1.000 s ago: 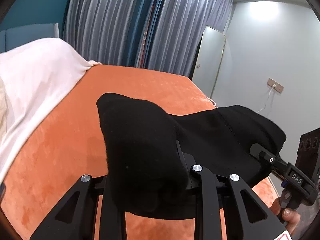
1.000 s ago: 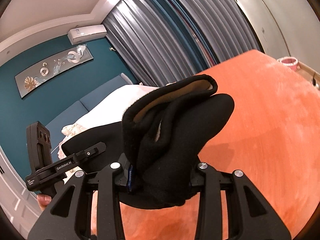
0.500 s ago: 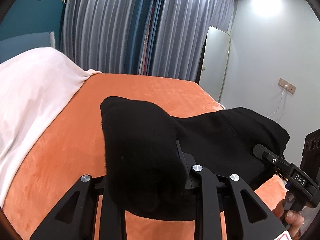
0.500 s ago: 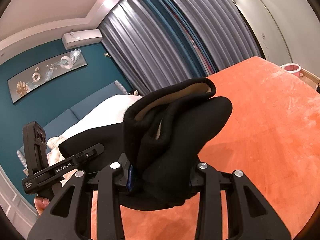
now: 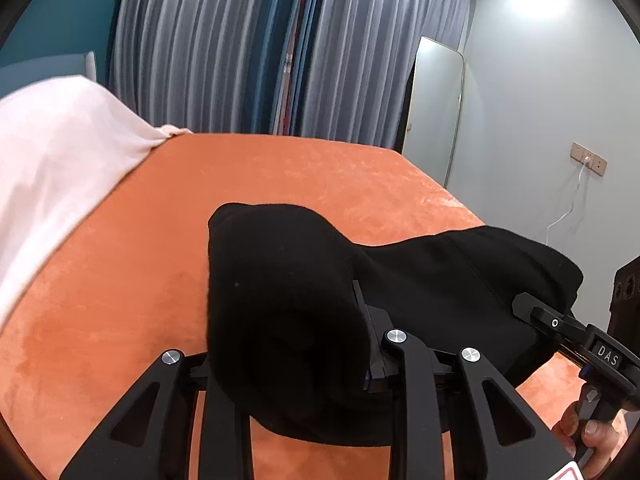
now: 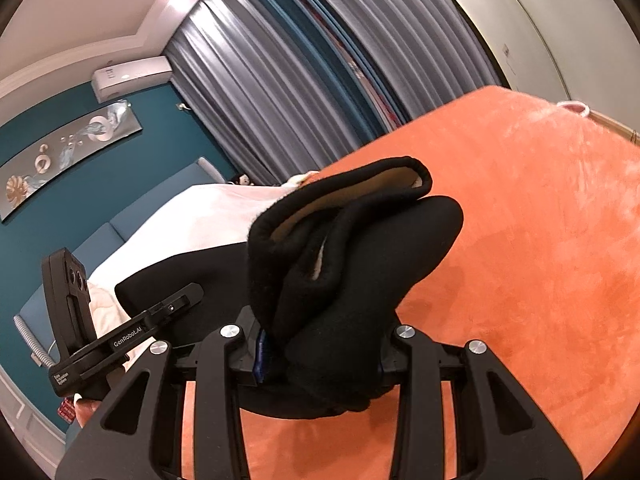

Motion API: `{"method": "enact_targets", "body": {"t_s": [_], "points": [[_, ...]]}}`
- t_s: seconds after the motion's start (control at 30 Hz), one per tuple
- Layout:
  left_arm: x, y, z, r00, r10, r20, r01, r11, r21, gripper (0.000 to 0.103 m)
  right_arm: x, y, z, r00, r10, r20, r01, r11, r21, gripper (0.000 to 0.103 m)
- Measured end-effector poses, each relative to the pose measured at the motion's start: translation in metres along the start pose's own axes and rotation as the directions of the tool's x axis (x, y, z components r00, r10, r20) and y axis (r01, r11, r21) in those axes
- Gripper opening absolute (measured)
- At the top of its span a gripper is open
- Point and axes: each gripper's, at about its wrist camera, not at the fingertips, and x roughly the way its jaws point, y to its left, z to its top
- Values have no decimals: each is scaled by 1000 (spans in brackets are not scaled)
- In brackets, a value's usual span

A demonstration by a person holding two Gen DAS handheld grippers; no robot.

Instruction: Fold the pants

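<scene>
The black pants hang stretched between my two grippers above the orange bed. My left gripper is shut on one bunched black end, which hides its fingertips. My right gripper is shut on the other end, a thick fold that shows a tan lining at its rim. The right gripper also shows at the right edge of the left wrist view. The left gripper shows at the left of the right wrist view.
The orange bedspread fills the space below and ahead. A white blanket lies on its left side. Grey curtains, a leaning mirror and a wall socket with a cable stand beyond the bed.
Both grippers have risen and tilted slightly with the pants still held between them. The grip on each end is unchanged.
</scene>
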Motion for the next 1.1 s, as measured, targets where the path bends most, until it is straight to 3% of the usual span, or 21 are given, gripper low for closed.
{"method": "enact_targets", "body": {"t_s": [0.2, 0.37, 0.4, 0.43, 0.5, 0.57, 0.6, 0.67, 0.7, 0.73, 0.8, 0.83, 0.9, 0.97, 1.1], "points": [[60, 27, -39, 996, -35, -83, 30, 998, -62, 25, 47, -50, -24, 997, -25, -79, 30, 998, 59, 35], [69, 38, -82, 995, -43, -86, 40, 999, -31, 32, 73, -87, -57, 980, -41, -193, 63, 992, 111, 40], [70, 39, -89, 995, -44, -92, 41, 999, -26, 39, 75, -94, -60, 974, -20, -227, 55, 987, 149, 45], [72, 43, -96, 993, -38, -112, 34, 999, -36, 44, 76, -100, -62, 969, -12, -246, 57, 983, 176, 55], [75, 60, -104, 979, -83, -187, 59, 990, -130, 58, 75, -111, -65, 964, 24, -263, 41, 970, 239, 58], [63, 78, -113, 974, -116, -194, 70, 971, -228, 60, 58, -112, -65, 965, 0, -260, 69, 964, 256, 62], [45, 90, -118, 980, -88, -178, 37, 962, -269, 60, 47, -111, -67, 968, -34, -249, 99, 962, 254, 67], [6, 105, -120, 992, 4, -125, -40, 958, -284, 59, 7, -109, -71, 974, -131, -182, 175, 951, 253, 69], [-14, 109, -118, 995, 52, -86, -75, 955, -286, 58, -21, -102, -70, 965, -236, -116, 257, 937, 238, 69], [-34, 110, -108, 996, 84, -40, -92, 957, -275, 58, -35, -92, -66, 955, -289, -65, 296, 934, 201, 61], [-49, 101, -86, 996, 93, -7, -92, 965, -247, 58, -44, -52, -45, 966, -258, 5, 257, 964, 70, 45], [-50, 90, -67, 996, 90, 0, -88, 970, -225, 58, -41, -35, -38, 972, -236, 19, 236, 971, 26, 44], [-34, 67, -39, 997, 82, -12, -83, 977, -198, 67, -14, 5, -18, 984, -175, 11, 175, 982, -75, 43], [0, 45, -20, 997, 65, -33, -70, 980, -186, 72, 40, 32, -4, 984, -171, -45, 164, 977, -140, 42], [89, 30, -26, 974, 151, -169, -171, 979, -107, 71, 123, 3, -5, 954, -248, -169, 235, 967, -97, 40]]}}
